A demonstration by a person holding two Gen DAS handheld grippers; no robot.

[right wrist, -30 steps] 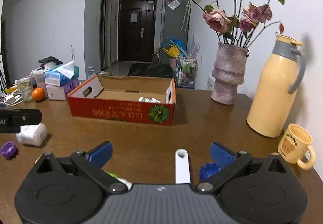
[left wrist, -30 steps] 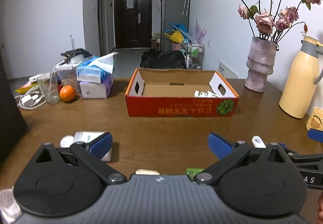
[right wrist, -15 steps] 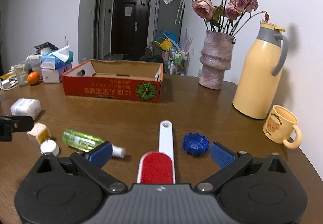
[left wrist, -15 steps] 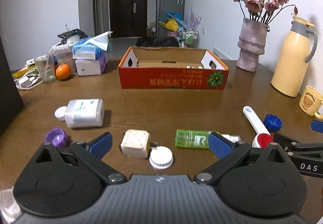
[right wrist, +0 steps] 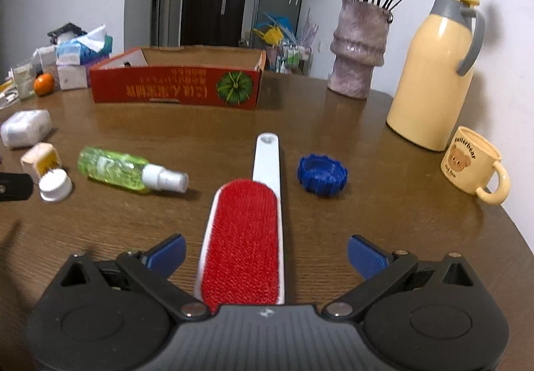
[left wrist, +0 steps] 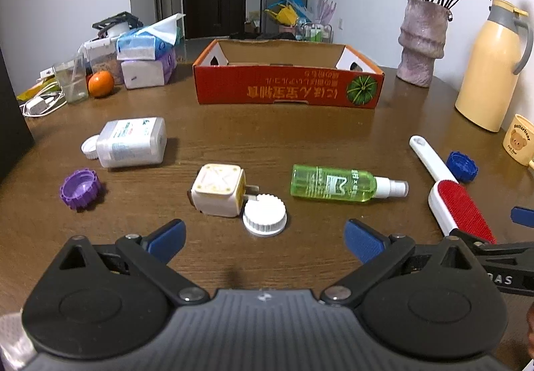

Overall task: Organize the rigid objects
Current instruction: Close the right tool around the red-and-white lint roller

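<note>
Lint brush (right wrist: 247, 237) lies flat on the table (right wrist: 383, 204), red pad toward me, white handle pointing at the box, right between my right gripper (right wrist: 266, 254) fingers. That gripper is spread wide, not touching the brush; I read it as lined up along the brush so the jaws can close across its width. Blue cap (right wrist: 322, 174) sits just right of the handle, green spray bottle (right wrist: 130, 170) on its side to the left, nozzle toward the brush.

My left gripper (left wrist: 265, 240) is spread wide too, holding nothing, hanging over the white cap (left wrist: 264, 214), which touches the cream cube plug (left wrist: 217, 189). White pill bottle (left wrist: 131, 142) lies on its side, purple cap (left wrist: 79, 189) near it.

Red cardboard box (left wrist: 288, 90) stands open behind them all, well apart, likely the place everything goes. Contents hidden from this angle. Vase (right wrist: 360, 47), thermos (right wrist: 434, 70) and mug (right wrist: 470, 160) stand off right, probably not part of the job.
</note>
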